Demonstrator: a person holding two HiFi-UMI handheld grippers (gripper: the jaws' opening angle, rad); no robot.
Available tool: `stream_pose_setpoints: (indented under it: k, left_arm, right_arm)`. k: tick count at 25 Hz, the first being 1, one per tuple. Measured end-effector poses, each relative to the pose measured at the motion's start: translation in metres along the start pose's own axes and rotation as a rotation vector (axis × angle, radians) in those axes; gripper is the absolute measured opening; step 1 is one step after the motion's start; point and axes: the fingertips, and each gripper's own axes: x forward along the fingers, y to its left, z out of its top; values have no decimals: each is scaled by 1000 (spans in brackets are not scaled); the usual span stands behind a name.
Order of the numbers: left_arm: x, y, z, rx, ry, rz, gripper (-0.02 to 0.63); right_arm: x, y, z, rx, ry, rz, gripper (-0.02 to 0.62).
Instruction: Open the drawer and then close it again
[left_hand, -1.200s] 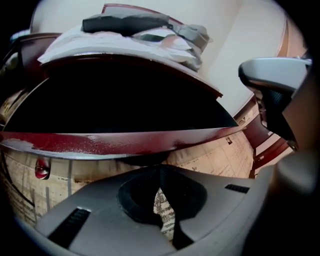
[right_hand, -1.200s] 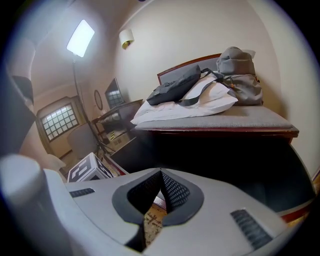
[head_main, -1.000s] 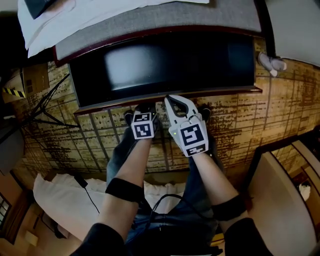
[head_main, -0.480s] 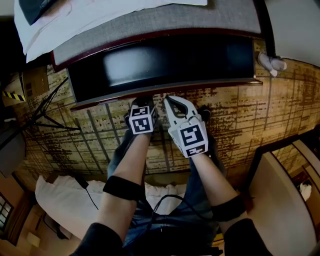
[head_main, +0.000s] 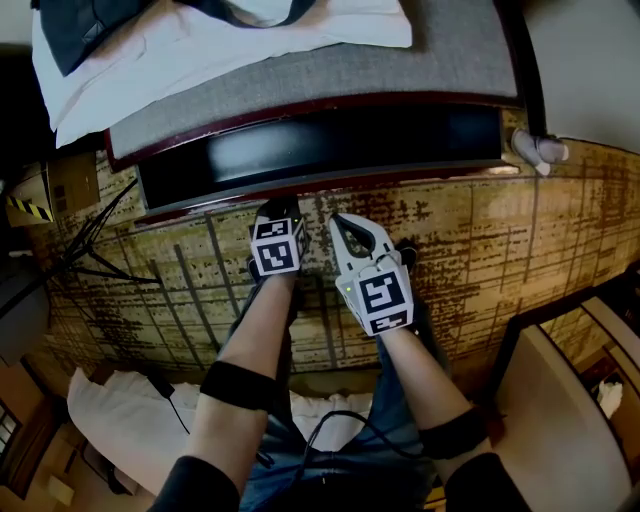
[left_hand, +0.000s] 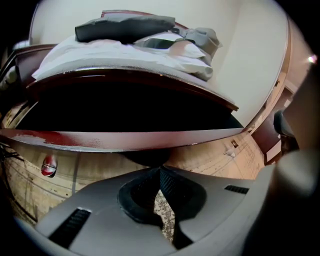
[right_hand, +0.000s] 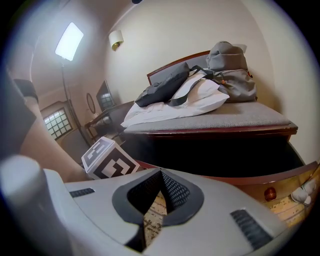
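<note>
Both pairs of jaws are clenching shut on nothing. The left gripper (left_hand: 160, 170) is pointing at the front edge of the drawer (head_main: 320, 172), close to it. The right gripper (head_main: 335, 219) is hovering beside it over the patterned carpet (head_main: 470, 230). The drawer is standing partly pulled out under the bed (head_main: 330, 60). Tripod legs (head_main: 95, 215) are spreading leftward, and a white slipper (head_main: 538, 148) is lying by the drawer's right corner. Beyond, bags (right_hand: 227, 65) are resting on pillows (right_hand: 200, 97).
</note>
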Motion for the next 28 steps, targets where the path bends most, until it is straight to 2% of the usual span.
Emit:
stream_pose_setpoints:
  k: [8, 13, 21, 28]
  left_arm:
    - [17, 10, 31, 30, -8, 24, 1]
    - [31, 25, 55, 54, -49, 50, 1]
    - [50, 35, 93, 50, -92, 61, 1]
    - [63, 42, 122, 85, -111, 50, 1]
  right_arm:
    - [5, -11, 3, 10, 3, -1, 5]
    - [7, -23, 8, 21, -14, -15, 5]
    - [10, -36, 2, 29, 8, -26, 5]
    - [17, -44, 4, 34, 6, -37, 5]
